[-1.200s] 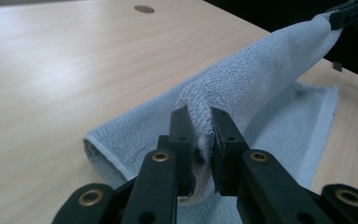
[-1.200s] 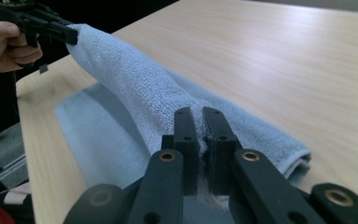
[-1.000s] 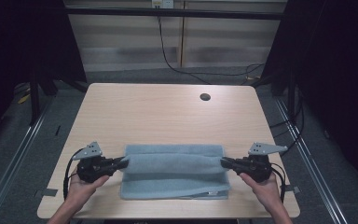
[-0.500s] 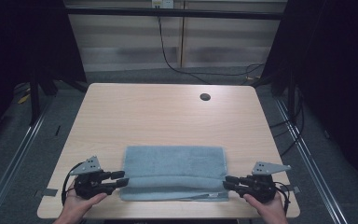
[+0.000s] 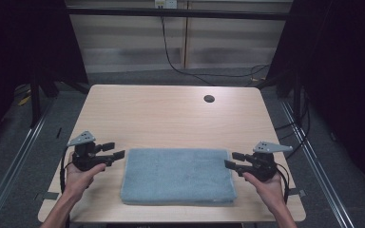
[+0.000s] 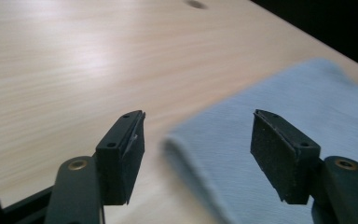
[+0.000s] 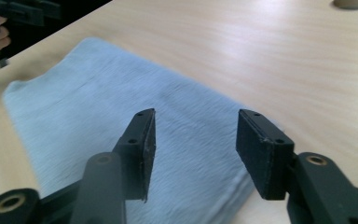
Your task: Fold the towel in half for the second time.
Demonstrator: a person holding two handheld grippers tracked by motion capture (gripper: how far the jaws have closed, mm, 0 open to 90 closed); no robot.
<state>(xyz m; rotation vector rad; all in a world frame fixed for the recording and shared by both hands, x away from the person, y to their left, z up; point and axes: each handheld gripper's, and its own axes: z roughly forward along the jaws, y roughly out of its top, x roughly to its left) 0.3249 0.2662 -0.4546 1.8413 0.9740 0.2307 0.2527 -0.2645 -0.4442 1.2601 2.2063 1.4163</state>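
- Dark walls and grey floor are seen around a pale wooden table, with a round cable hole near its far edge.
- Folded into a flat rectangle, a light blue towel is laid on the near half of the table, close to the front edge.
- Just beside the towel's left short edge, the left gripper is held level in a hand, pointed toward the cloth but apart from it.
- Its jaws have just been opening — they are spread wide, and nothing is pinched between the pads; in the left gripper view the towel's corner is seen beyond the gap.
- At the towel's right short edge, the right gripper is held in the other hand, very near the cloth.
- Its jaws have also just been opening — the pads are parted with nothing clamped, and the towel is lying under and beyond them in the right gripper view.
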